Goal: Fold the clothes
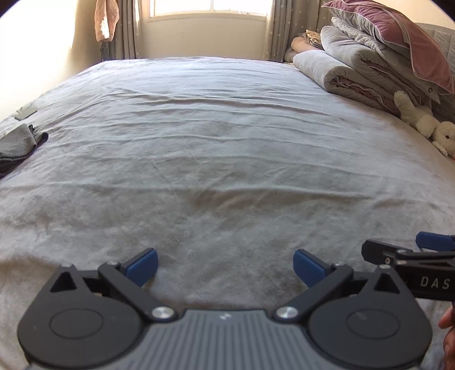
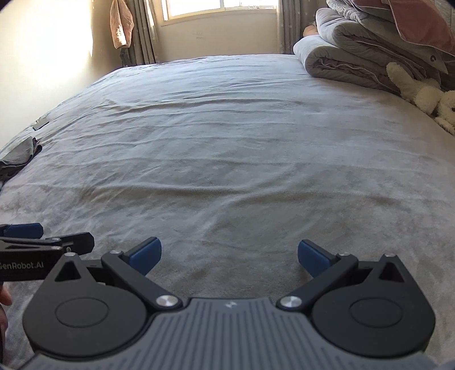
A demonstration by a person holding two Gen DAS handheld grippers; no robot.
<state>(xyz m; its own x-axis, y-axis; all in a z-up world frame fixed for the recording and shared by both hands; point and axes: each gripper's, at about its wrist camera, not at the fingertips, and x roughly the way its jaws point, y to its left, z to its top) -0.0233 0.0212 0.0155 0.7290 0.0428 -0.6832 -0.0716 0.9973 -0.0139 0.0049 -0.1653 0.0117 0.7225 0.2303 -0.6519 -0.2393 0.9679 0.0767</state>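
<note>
Two tools hover side by side over a wide bed (image 1: 227,136) covered in a wrinkled grey sheet. In the left wrist view the left tool (image 1: 226,269) has its blue pads (image 1: 143,269) spread wide, with only bare sheet between them. At 3 o'clock of it the right tool pokes in side-on from the frame edge, and part of a hand (image 1: 449,333) shows at 4 o'clock. In the right wrist view the right tool (image 2: 229,257) is likewise spread wide with nothing between its pads (image 2: 314,257); the left tool shows at its 9 o'clock, just beside it.

Neither tool touches any clothing. Some grey clothes (image 1: 17,145) lie in a loose heap at the bed's edge, at 9 o'clock in both views, well apart from both tools; whether they are folded I cannot tell. A dark flat thing (image 1: 26,111) sits on the bed just beyond them.

At 1 to 2 o'clock a stack of folded quilts (image 1: 355,68) rests on the bed with a mauve pillow (image 1: 398,34) on top, and a cream plush toy (image 1: 426,122) lies against the stack. A bright window (image 1: 210,8) stands at 12 o'clock between curtains, and a pink cloth (image 1: 106,20) hangs at 11 o'clock.
</note>
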